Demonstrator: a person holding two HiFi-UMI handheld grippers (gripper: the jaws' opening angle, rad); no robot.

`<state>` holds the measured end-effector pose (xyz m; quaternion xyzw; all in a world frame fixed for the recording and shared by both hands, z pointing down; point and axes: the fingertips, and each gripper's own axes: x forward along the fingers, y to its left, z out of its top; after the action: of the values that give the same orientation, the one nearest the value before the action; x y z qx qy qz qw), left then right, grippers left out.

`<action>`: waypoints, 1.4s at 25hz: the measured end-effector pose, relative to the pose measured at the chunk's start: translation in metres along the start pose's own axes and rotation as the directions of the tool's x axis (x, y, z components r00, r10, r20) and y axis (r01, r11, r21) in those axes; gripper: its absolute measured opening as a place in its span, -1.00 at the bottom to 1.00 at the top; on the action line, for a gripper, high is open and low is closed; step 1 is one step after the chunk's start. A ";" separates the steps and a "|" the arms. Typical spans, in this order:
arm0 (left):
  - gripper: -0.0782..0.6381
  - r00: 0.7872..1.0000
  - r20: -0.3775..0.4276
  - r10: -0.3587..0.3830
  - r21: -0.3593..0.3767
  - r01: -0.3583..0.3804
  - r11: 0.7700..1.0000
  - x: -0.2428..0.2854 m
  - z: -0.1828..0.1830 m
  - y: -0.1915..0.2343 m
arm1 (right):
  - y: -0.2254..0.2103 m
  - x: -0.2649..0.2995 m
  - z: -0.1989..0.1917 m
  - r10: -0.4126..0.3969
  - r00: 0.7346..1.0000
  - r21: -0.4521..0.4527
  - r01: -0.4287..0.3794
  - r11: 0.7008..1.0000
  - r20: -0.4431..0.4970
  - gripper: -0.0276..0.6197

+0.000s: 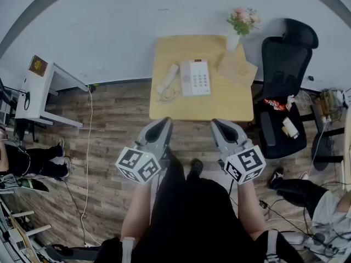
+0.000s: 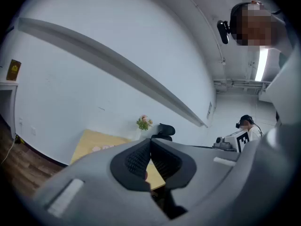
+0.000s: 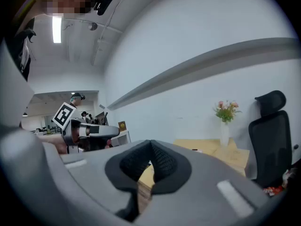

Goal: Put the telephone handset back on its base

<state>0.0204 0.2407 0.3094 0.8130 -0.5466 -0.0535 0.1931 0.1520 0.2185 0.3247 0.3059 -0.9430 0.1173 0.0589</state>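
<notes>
Head view, looking steeply down. The left tool (image 1: pixel 165 120) and the right tool (image 1: pixel 215 121) are held side by side above the wooden floor (image 1: pixel 109 125), near the front edge of the bench (image 1: pixel 186 107) and not touching it. Each tool carries a cube with square markers at its rear.

In the left gripper view, the jaws of the left tool (image 2: pixel 150 140) are pressed together with nothing between them. In the right gripper view, the right tool (image 3: pixel 150 142) is likewise closed and empty.

The handset (image 1: pixel 168 79) lies on the bench top just left of the base (image 1: pixel 196 78). It is off its cradle and set at a slant, with one end towards the wall. Its cord (image 1: pixel 169 95) curls on the bench beside the lower end of the handset. The base is white with a keypad and stands near the middle of the bench.

A brown envelope (image 1: pixel 237 68) lies to the right of the base. A vase of flowers (image 1: pixel 241 23) stands at the far right corner of the bench, against the wall. A black office chair (image 1: pixel 285 64) stands just right of the bench, and a small white table (image 1: pixel 37 92) stands well apart to the left.

Both gripper views face the far wall, with the bench (image 2: pixel 91 142) (image 3: pixel 221 150) and the flowers (image 2: pixel 144 122) (image 3: pixel 225 111) beyond the closed jaws.
</notes>
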 end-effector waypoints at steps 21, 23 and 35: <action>-0.76 0.998 -0.048 0.044 -0.049 -0.046 0.998 0.013 -0.018 0.039 | -0.011 0.025 -0.017 -0.001 1.000 0.071 0.002 0.997 -0.018 -0.91; -0.76 0.998 -0.055 0.039 -0.048 -0.042 0.998 0.027 -0.014 0.053 | -0.020 0.041 -0.012 -0.009 1.000 0.069 0.011 0.998 -0.024 -0.91; -0.76 0.993 -0.110 0.033 -0.064 -0.040 0.997 0.121 0.025 0.170 | -0.082 0.154 0.024 -0.057 0.996 0.087 0.062 0.994 -0.065 -0.91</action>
<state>-0.0864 0.0681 0.3646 0.7979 -0.5479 -0.0238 0.2503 0.0760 0.0613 0.3450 0.3323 -0.9250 0.1667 0.0779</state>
